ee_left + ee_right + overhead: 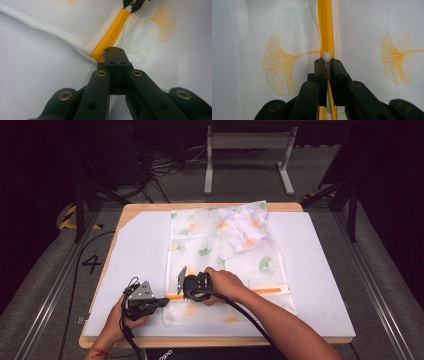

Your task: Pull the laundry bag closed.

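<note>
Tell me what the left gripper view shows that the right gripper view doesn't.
Only the left gripper view: the left hand-held gripper, shut at the orange zipper's end on the mesh bag's edge, bare white table beside it, and the right hand-held gripper farther along.

Only the right gripper view: the white zipper pull pinched in the right hand-held gripper.

Both: zipper, bag, ginkgo-leaf prints.

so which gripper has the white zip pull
The right gripper: its jaws pinch the white pull on the yellow zip. The left gripper clamps the zip's end instead.
</note>
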Action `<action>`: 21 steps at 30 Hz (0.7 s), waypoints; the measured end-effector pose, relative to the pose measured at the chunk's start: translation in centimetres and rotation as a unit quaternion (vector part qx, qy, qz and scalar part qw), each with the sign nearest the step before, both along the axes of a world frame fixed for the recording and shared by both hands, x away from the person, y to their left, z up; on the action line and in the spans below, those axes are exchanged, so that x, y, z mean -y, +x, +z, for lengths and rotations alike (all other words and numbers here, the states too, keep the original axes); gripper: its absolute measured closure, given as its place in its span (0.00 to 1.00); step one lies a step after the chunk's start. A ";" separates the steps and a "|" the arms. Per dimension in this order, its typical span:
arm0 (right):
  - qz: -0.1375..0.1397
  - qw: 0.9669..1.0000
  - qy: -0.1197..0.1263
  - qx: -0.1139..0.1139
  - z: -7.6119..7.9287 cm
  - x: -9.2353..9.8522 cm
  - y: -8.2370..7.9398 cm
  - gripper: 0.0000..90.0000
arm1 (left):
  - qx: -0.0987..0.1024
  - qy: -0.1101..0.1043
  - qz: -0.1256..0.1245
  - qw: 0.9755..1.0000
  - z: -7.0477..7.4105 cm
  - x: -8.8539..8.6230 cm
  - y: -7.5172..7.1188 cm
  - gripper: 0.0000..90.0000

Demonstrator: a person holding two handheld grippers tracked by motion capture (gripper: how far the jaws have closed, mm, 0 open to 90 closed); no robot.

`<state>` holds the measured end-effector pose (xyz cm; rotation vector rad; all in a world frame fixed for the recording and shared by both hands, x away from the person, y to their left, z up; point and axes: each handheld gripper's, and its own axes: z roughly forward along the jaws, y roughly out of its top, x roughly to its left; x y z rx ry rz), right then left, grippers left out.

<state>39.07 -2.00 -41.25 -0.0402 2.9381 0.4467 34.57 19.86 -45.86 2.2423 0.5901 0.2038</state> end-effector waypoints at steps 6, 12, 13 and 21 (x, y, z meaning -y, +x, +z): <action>-0.011 1.000 0.001 0.001 -0.1 1.4 -0.1 0.94 | 0.000 0.000 0.000 1.000 0.0 0.0 0.0 1.00; -0.021 1.000 0.011 -0.004 0.1 3.0 0.0 0.94 | -0.002 -0.001 -0.001 1.000 0.0 0.0 0.0 1.00; -0.023 1.000 0.013 -0.003 0.2 3.3 0.0 0.94 | -0.002 -0.001 -0.001 1.000 0.0 0.0 0.0 1.00; -0.034 0.999 0.014 0.000 0.2 5.0 -0.2 0.94 | -0.002 -0.001 -0.001 1.000 0.0 0.0 0.0 1.00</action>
